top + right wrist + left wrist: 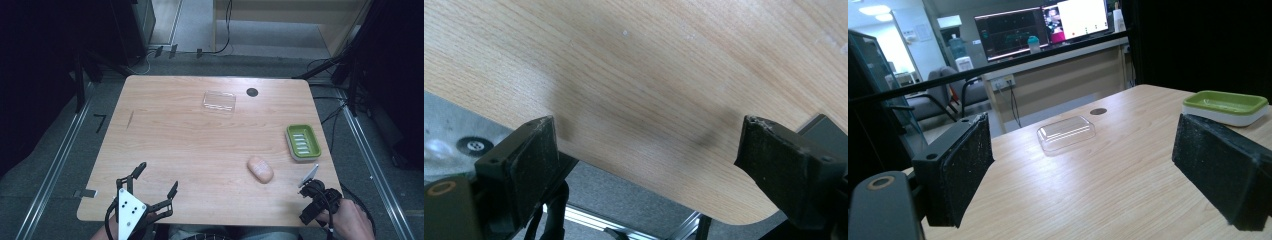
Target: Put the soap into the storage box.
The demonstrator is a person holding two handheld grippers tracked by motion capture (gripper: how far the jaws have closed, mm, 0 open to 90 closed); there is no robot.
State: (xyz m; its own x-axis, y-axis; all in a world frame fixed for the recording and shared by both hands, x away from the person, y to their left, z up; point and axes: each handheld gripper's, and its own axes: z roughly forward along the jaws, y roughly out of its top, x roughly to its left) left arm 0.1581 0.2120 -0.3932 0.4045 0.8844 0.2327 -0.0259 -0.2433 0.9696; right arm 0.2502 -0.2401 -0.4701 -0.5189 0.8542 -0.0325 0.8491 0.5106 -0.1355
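Both grippers point(155, 182) point(646, 165) gape (nothing held) near soap point(260, 169).

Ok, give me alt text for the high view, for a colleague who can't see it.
A wooden table with a pink soap bar at near right, a green soap dish beyond it and a clear lid at the far side. The open left gripper and the right gripper hover at the near edge.

Table point(200, 150): light wood grain, w/ a black round spot. Soap dish point(303, 141): green over a white base, pale ribs inside. Soap point(260, 169): pale pink. Lid point(219, 101): clear. Gripper pads point(965, 167) are seen black, speckled.
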